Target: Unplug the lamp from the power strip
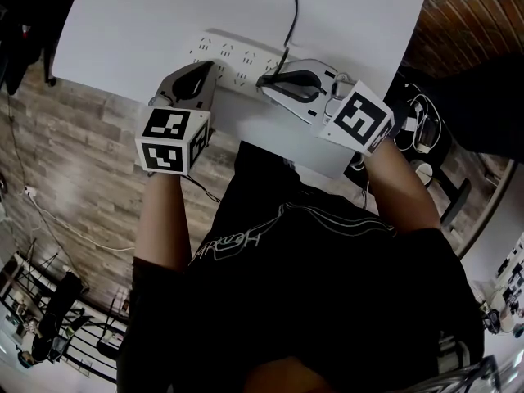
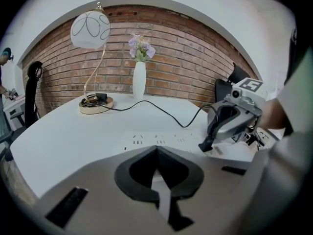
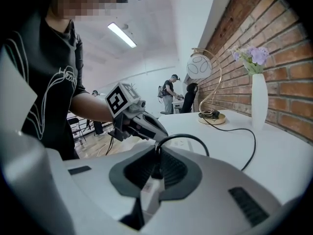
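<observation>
**Right gripper clamped on the plug at the power strip**

In the head view the white power strip (image 1: 233,58) lies mid-table (image 1: 360,23); the right gripper (image 1: 267,80) sits at its 3 o'clock end, jaws closed tight on the black plug (image 3: 157,169); the cord (image 1: 292,6) loops out of the jaws and runs off toward 12 o'clock; whether the pins are seated cannot be told. The left gripper (image 1: 205,66) is over the strip's 9 o'clock end, jaws pressed together with nothing between them. In the left gripper view the lamp (image 2: 91,30) stands at 10 o'clock by the brick wall, a vase (image 2: 139,81) beside it.
</observation>
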A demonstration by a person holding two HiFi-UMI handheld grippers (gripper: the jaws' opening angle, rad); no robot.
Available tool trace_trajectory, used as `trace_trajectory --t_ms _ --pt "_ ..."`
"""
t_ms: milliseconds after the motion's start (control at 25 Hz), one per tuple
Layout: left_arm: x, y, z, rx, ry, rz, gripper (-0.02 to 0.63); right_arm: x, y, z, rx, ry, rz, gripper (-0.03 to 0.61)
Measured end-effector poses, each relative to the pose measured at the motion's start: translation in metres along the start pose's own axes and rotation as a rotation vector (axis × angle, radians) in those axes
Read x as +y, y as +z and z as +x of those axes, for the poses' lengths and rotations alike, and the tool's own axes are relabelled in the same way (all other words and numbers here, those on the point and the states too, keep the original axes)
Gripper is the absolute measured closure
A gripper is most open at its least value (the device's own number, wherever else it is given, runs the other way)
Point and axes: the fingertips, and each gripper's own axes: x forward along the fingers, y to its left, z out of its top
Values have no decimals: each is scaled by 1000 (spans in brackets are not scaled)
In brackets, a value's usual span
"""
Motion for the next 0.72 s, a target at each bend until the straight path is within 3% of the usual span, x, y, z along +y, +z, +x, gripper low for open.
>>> trace_trajectory --t_ms 280,600,720 --pt "0 2 0 11 -16 -15 612 6 3 -1 -21 26 -97 561" --pt "0 1 1 -2 -17 -33 612 -1 3 -3 -34 36 16 561" --pt "1 2 1 -4 -17 -38 612 -2 4 -3 -40 42 9 563"
